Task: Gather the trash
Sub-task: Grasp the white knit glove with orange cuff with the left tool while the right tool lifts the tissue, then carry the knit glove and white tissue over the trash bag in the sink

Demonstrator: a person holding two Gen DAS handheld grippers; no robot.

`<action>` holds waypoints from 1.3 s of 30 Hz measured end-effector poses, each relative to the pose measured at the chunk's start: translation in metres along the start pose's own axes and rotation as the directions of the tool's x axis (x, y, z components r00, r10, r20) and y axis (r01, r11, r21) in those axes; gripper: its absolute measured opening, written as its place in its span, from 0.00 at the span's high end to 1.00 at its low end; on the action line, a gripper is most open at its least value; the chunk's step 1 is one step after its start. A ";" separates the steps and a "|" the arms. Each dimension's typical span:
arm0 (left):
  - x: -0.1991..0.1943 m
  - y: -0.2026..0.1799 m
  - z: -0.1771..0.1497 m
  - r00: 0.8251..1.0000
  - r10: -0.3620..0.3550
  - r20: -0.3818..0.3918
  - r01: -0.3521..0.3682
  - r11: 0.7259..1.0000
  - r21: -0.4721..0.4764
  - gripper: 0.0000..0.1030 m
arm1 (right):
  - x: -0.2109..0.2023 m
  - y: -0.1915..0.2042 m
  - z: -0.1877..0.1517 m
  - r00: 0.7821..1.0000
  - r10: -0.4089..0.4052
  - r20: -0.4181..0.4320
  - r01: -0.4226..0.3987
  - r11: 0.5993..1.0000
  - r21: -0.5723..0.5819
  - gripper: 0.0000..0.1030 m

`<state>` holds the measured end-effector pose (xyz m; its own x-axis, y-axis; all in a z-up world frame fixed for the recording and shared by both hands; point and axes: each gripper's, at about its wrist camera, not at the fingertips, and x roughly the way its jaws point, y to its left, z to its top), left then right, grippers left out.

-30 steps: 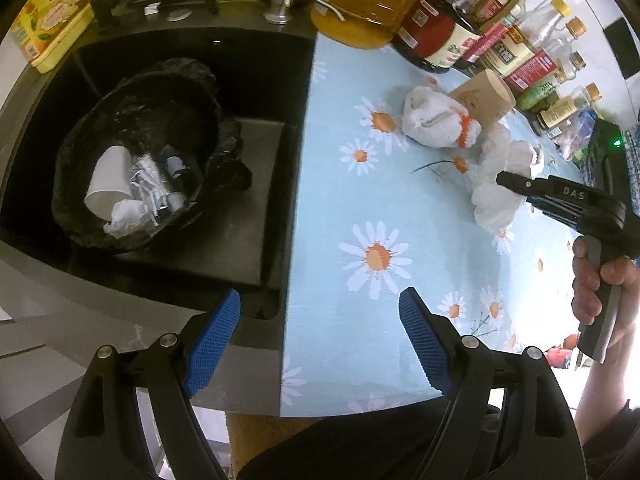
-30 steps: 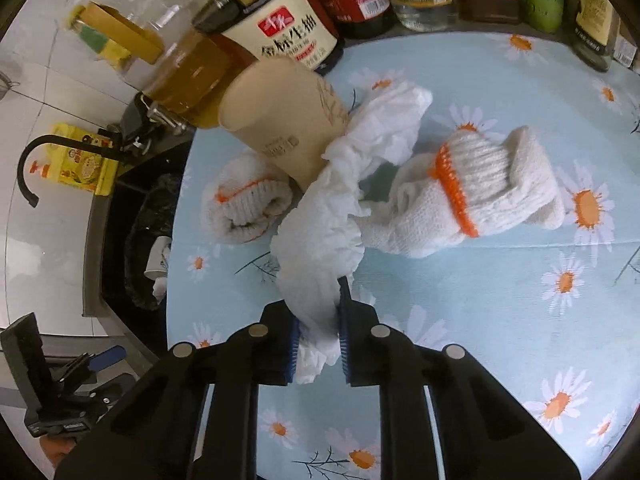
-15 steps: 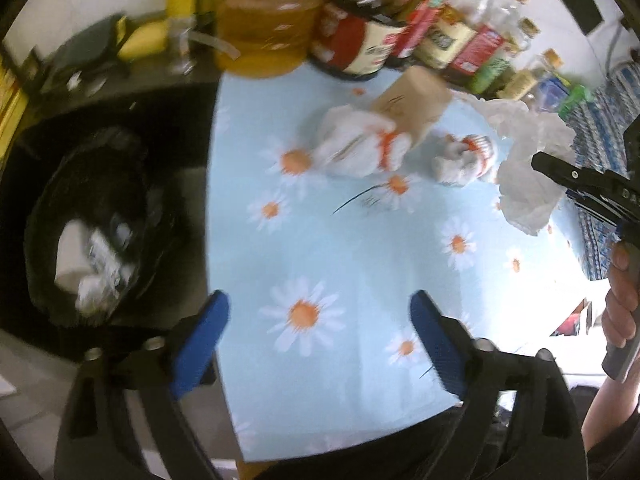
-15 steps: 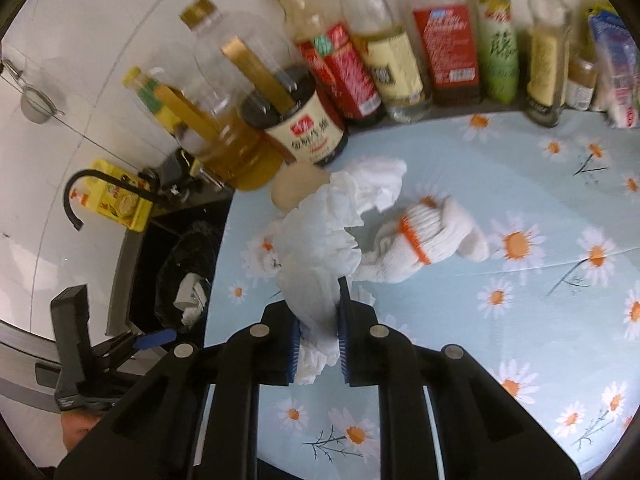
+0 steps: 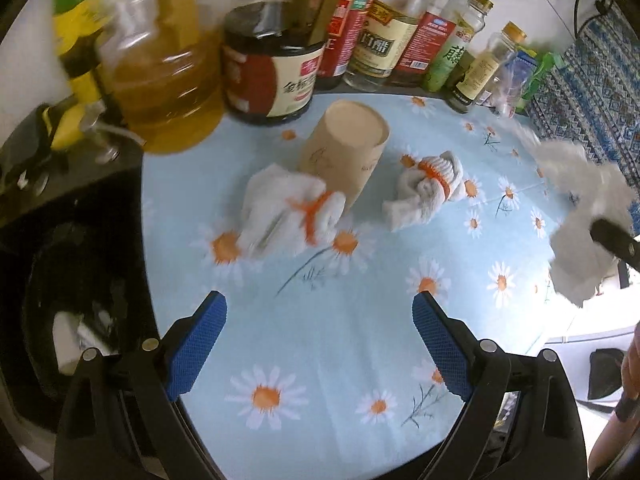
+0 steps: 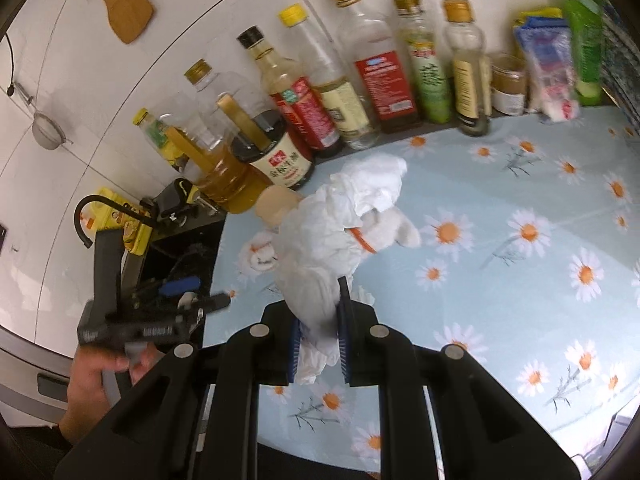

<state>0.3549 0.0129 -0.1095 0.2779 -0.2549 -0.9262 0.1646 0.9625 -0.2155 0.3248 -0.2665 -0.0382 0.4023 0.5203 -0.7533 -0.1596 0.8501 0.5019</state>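
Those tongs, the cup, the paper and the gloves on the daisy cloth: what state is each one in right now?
Left tongs: open, empty, above the cloth.
Right tongs: shut on the crumpled tissue, lifted off the table.
Paper cup: lying tipped over, against a glove.
Left glove: balled up on the cloth, touching the cup.
Right glove: bunched up, lying apart from the cup.
Bin bag: open, with trash inside.

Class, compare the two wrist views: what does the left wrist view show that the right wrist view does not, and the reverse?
Only the left wrist view shows the left tongs wide open and empty. Only the right wrist view shows the wooden spatula on the wall, the black tap, and the right tongs shut on the crumpled tissue. Both show the paper cup, two rolled gloves and the bottle row.
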 end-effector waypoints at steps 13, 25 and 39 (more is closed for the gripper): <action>0.060 0.012 0.037 0.995 0.097 -0.034 -0.095 0.995 0.042 0.11 | -0.036 -0.034 -0.034 0.998 -0.040 0.054 0.040 0.999 -0.002 0.83; 0.092 0.004 0.050 0.986 0.167 -0.023 -0.164 0.980 0.112 0.41 | -0.037 -0.051 -0.038 0.998 -0.058 0.032 0.059 0.998 -0.021 0.83; 0.086 0.009 0.048 0.989 0.146 -0.004 -0.145 0.985 0.098 0.64 | -0.031 -0.039 -0.031 0.999 -0.042 0.030 0.044 0.996 -0.083 0.83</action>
<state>0.4253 -0.0051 -0.1761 0.2951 -0.1113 -0.9490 0.2143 0.9756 -0.0478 0.2909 -0.3137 -0.0475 0.4356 0.4815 -0.7605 -0.2157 0.8761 0.4311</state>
